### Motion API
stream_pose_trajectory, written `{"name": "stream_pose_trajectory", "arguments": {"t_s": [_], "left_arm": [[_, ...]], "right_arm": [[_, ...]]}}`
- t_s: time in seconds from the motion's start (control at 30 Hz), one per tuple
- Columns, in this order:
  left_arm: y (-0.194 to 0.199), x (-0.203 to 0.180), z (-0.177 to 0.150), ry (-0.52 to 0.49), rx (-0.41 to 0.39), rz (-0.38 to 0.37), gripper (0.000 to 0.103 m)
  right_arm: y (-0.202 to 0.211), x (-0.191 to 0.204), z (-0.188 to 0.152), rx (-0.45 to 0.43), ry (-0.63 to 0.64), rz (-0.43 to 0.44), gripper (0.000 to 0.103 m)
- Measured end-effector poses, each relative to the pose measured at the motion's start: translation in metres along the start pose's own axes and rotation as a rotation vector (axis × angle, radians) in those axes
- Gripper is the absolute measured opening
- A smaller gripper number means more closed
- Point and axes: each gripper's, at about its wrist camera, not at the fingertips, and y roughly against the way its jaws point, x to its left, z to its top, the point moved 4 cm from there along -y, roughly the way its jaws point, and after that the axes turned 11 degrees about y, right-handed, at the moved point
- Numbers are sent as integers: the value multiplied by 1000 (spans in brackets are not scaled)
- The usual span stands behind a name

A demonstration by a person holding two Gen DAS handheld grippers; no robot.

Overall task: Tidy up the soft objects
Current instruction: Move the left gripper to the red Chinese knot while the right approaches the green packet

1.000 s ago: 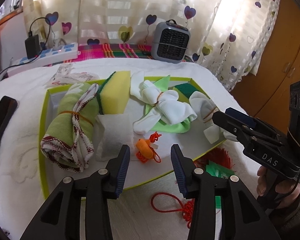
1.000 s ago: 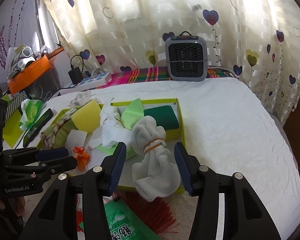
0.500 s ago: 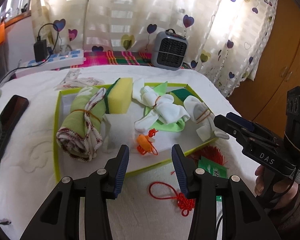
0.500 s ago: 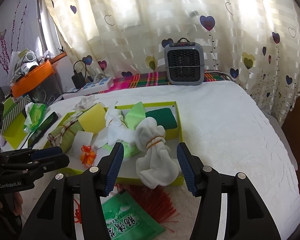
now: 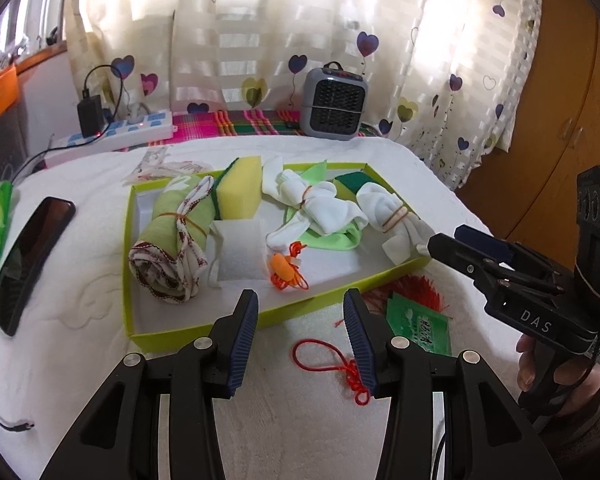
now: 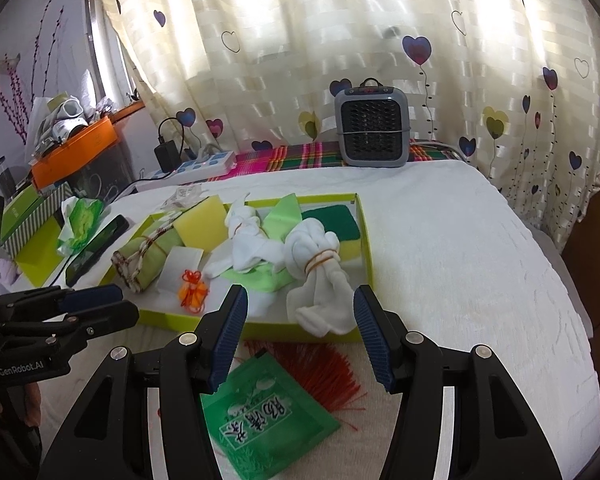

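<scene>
A white-covered bed (image 6: 480,264) carries a shallow lime-green tray (image 5: 129,264). Inside the tray, a rolled green towel (image 5: 168,248) lies at its left end, a yellow sponge (image 5: 242,190) stands toward the back, and two banded white cloth bundles (image 5: 320,208) (image 6: 320,272) lie right of the sponge. A small orange charm (image 5: 282,266) sits near the tray's front wall. Just outside that wall, the left hand-held gripper (image 5: 300,342) and right hand-held gripper (image 6: 300,338) hover with jaws parted, holding nothing.

Green sponge (image 6: 332,220) half behind white sock bundle (image 6: 316,276); green packet's (image 6: 268,412) near corner behind the claw.
</scene>
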Motion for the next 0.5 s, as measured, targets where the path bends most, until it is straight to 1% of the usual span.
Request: {"name": "stream_pose_trajectory", "arguments": {"t_s": [0.27, 0.5], "left_arm": [[7, 2, -8, 18, 2, -23, 43], [8, 4, -20, 36, 19, -55, 43]], "right_arm": [[10, 3, -11, 14, 5, 9, 56], [19, 10, -26, 38, 9, 47, 56]]}}
